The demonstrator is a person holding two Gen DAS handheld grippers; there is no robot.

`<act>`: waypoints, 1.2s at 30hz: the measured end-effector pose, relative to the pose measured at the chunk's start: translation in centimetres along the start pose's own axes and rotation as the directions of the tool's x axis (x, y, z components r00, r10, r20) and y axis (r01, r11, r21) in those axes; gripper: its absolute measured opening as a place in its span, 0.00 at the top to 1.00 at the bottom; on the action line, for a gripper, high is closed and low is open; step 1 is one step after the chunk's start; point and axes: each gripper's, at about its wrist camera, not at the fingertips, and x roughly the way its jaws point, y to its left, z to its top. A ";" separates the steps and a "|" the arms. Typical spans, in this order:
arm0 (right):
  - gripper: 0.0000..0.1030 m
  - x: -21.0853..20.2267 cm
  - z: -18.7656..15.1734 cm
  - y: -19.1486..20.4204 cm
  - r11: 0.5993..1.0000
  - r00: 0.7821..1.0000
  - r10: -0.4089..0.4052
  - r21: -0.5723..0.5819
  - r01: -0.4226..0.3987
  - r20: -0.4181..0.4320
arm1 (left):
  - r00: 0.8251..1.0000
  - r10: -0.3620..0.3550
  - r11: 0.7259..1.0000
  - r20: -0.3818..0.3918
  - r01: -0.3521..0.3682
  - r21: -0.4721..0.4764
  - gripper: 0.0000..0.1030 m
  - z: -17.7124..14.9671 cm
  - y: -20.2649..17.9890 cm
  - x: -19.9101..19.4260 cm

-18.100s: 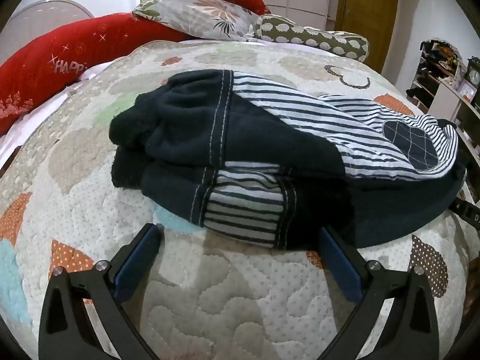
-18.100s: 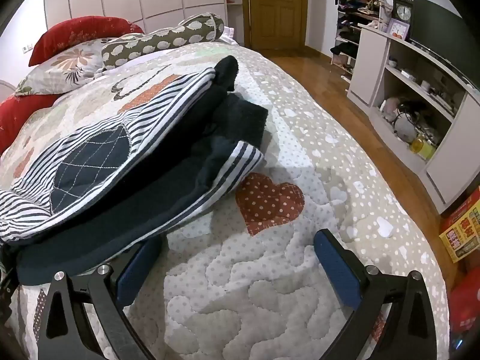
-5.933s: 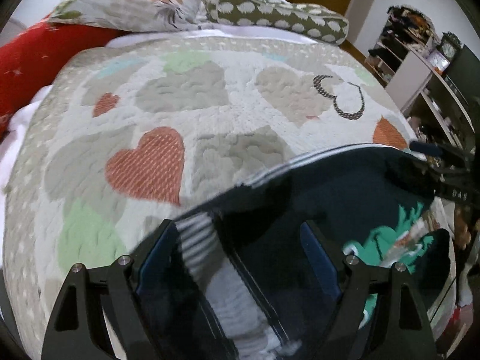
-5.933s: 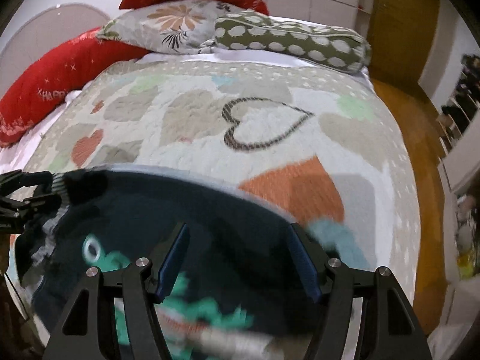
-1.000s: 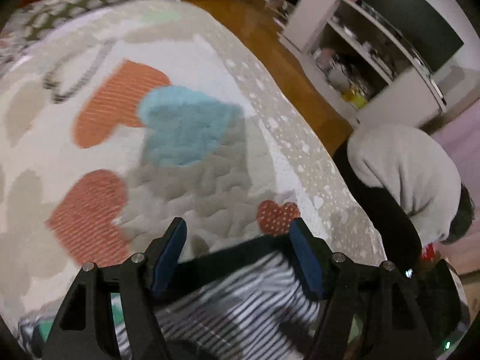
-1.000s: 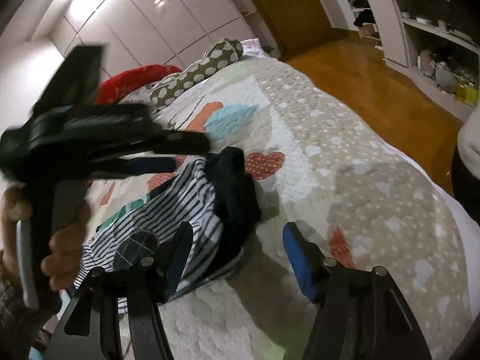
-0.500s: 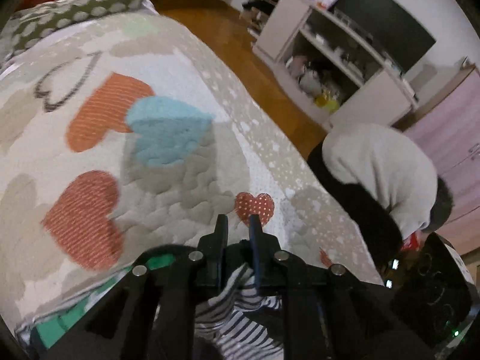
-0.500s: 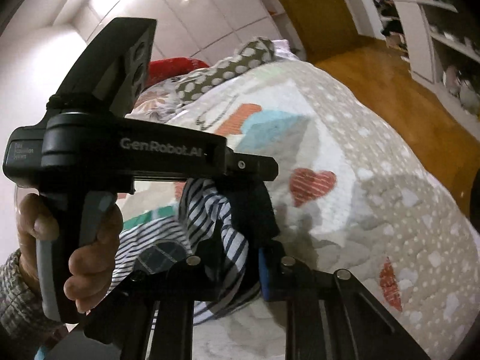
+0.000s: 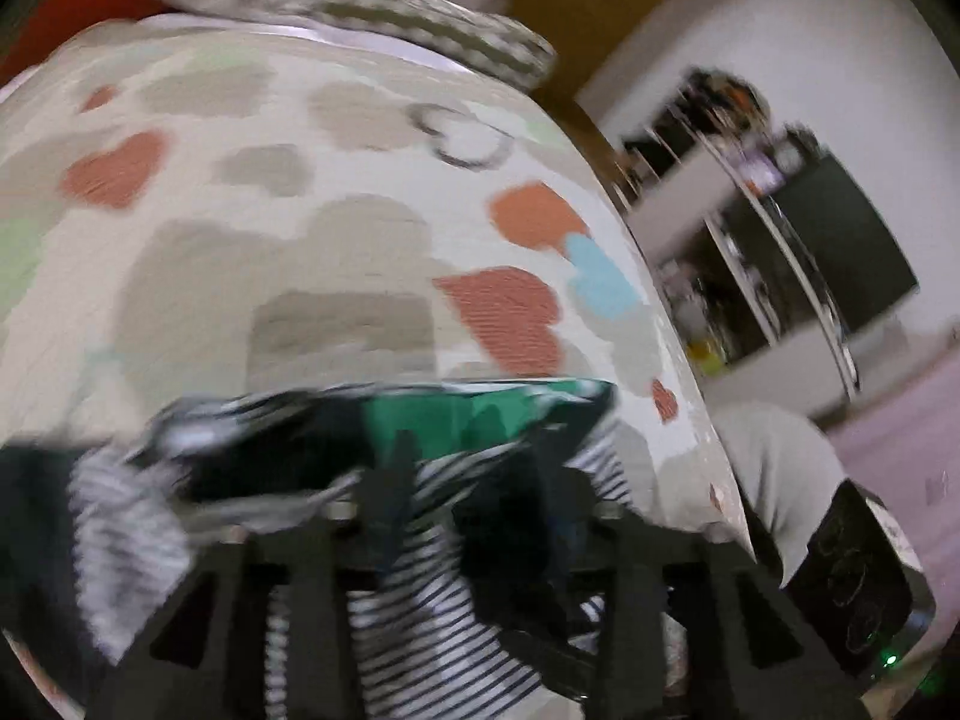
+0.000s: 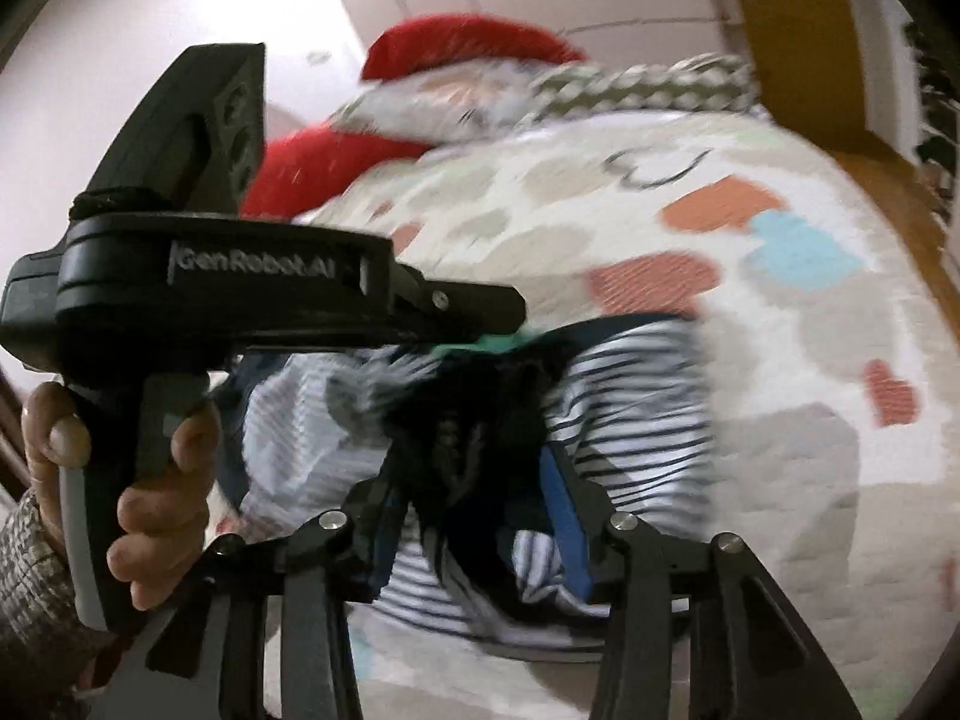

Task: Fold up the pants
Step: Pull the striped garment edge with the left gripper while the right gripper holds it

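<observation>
The pants (image 9: 432, 618) are dark navy with white stripes and a green patch (image 9: 456, 420). In the left wrist view my left gripper (image 9: 474, 480) is shut on a bunched fold of them, lifted over the quilt. In the right wrist view my right gripper (image 10: 474, 480) is shut on dark and striped cloth of the pants (image 10: 630, 408). The left gripper's black body (image 10: 228, 288) sits just left of it, its tip at the green patch. Both views are blurred by motion.
The bed's quilt (image 9: 336, 240) with heart patches spreads ahead. Red and patterned pillows (image 10: 468, 78) lie at its head. White shelves and a dark screen (image 9: 840, 240) stand to the right, past a wooden floor (image 10: 900, 192). The person's grey-clad body (image 9: 774, 480) is at right.
Both grippers stay shut on the pants and have swung quickly towards the head of the bed, lifting the cloth. The views now face the pillows instead of the shelves.
</observation>
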 end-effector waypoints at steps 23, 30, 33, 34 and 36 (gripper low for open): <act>0.81 4.9 2.8 0.5 0.982 0.969 -0.188 -0.005 0.189 -0.159 | 0.956 0.231 0.937 0.182 -0.167 -0.308 0.81 -9.0 11.5 -9.5; 0.72 1.2 5.4 5.3 0.984 0.979 -0.172 -0.069 0.166 -0.111 | 0.925 0.261 0.908 0.274 -0.139 -0.395 0.81 -10.6 14.4 -13.9; 0.50 2.8 6.2 9.0 0.992 0.983 -0.097 -0.091 0.084 -0.154 | 0.920 0.284 0.880 0.271 -0.138 -0.455 0.81 -12.1 16.7 -15.1; 0.48 3.6 6.3 10.1 0.992 0.982 -0.087 -0.100 0.071 -0.168 | 0.921 0.284 0.872 0.266 -0.132 -0.471 0.81 -12.5 17.4 -15.3; 0.47 5.7 6.6 12.8 0.990 0.975 -0.070 -0.133 0.042 -0.209 | 0.921 0.286 0.858 0.264 -0.123 -0.499 0.80 -13.5 18.6 -16.0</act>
